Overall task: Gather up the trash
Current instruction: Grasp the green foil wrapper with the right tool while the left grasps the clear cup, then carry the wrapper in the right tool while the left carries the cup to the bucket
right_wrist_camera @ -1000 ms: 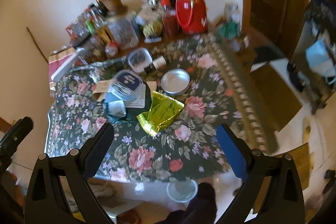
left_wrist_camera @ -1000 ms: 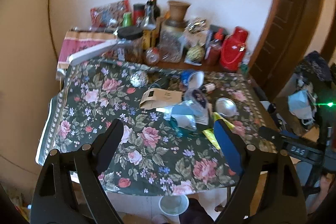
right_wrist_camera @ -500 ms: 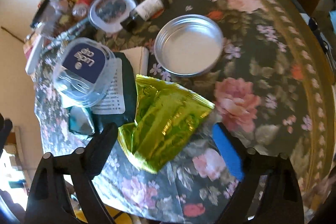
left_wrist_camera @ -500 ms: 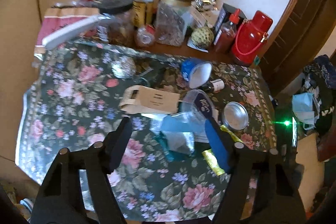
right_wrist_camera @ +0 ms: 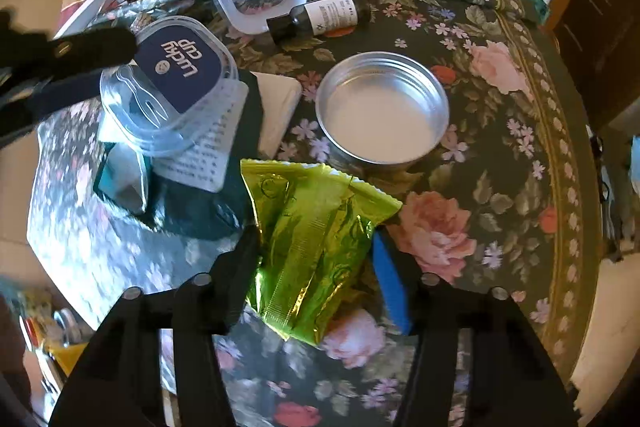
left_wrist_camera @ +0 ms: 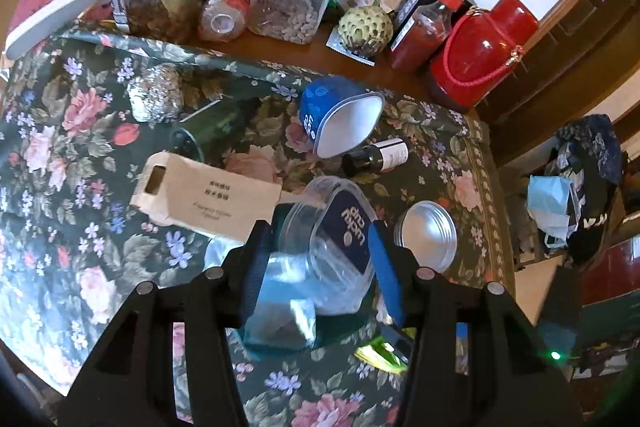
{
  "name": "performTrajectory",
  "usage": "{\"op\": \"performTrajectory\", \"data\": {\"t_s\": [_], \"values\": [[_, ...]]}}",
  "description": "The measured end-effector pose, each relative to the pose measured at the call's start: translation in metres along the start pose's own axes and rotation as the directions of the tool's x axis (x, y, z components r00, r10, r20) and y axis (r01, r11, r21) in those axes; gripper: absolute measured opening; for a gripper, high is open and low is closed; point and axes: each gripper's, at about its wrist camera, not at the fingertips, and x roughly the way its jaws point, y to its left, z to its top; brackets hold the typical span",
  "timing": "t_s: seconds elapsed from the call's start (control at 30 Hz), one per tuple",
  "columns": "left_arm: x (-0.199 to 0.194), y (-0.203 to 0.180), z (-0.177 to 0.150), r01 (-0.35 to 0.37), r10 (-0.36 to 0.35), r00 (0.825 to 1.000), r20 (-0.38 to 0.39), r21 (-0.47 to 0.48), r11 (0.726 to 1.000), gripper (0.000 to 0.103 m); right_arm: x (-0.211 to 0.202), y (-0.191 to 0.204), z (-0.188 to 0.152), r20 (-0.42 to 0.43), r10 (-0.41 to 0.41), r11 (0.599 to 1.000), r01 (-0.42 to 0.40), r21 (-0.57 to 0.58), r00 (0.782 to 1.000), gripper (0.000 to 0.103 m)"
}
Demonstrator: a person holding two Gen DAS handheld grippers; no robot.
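A clear plastic lid with a dark blue "Lucky cup" label [left_wrist_camera: 340,235] lies on a teal wrapper [left_wrist_camera: 280,311] on the floral tablecloth [left_wrist_camera: 80,147]. My left gripper [left_wrist_camera: 320,259] is open, its fingers on either side of the lid. The lid also shows in the right wrist view [right_wrist_camera: 168,87]. A shiny green-gold foil packet [right_wrist_camera: 316,239] lies between the open fingers of my right gripper [right_wrist_camera: 316,263]. The left gripper shows in the right wrist view [right_wrist_camera: 80,67] beside the lid.
A round metal tin lid [right_wrist_camera: 382,107], a small dark bottle [right_wrist_camera: 320,15], a blue cup on its side [left_wrist_camera: 340,119], a brown paper bag [left_wrist_camera: 204,191] and a foil ball [left_wrist_camera: 156,93] lie on the cloth. Jars, bottles and a red flask [left_wrist_camera: 480,51] stand behind.
Both grippers have moved forward and down to the table. The left one now straddles the plastic lid, the right one straddles the green foil packet.
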Motion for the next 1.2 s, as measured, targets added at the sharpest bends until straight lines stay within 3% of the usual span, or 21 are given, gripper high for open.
{"op": "performTrajectory", "data": {"t_s": [0.13,0.2,0.23,0.47,0.7,0.93,1.2], "values": [[0.011,0.000,0.005,-0.001,0.000,1.000,-0.017,-0.022,1.000,0.049,-0.006,-0.018,-0.008,-0.010,0.020,1.000,-0.019,0.006,1.000,0.043],[0.013,-0.001,0.005,0.004,-0.005,1.000,-0.021,-0.031,0.999,0.041,-0.009,-0.031,-0.009,-0.011,0.027,1.000,-0.027,0.007,1.000,0.031],[0.013,-0.001,0.005,0.009,-0.010,1.000,-0.026,-0.033,0.999,0.031,-0.009,-0.037,-0.011,-0.013,0.031,0.999,-0.031,0.006,0.999,0.029],[0.000,-0.019,-0.002,0.065,-0.066,0.998,-0.022,-0.021,0.998,0.017,-0.016,-0.077,-0.009,-0.037,0.080,0.996,-0.078,0.040,0.996,0.021],[-0.028,-0.042,-0.015,0.070,-0.070,0.997,0.019,0.021,0.997,0.015,-0.031,-0.102,-0.006,-0.026,0.091,0.995,-0.090,0.036,0.996,0.018],[-0.070,-0.047,-0.016,0.041,-0.045,0.992,0.117,0.036,0.999,0.013,-0.065,-0.130,0.007,0.028,0.098,0.995,-0.099,0.033,0.995,0.016],[-0.138,-0.054,-0.033,-0.067,0.024,0.957,0.290,0.137,0.988,0.013,-0.119,-0.118,0.002,0.163,0.116,0.992,-0.122,0.026,0.980,0.015]]}}
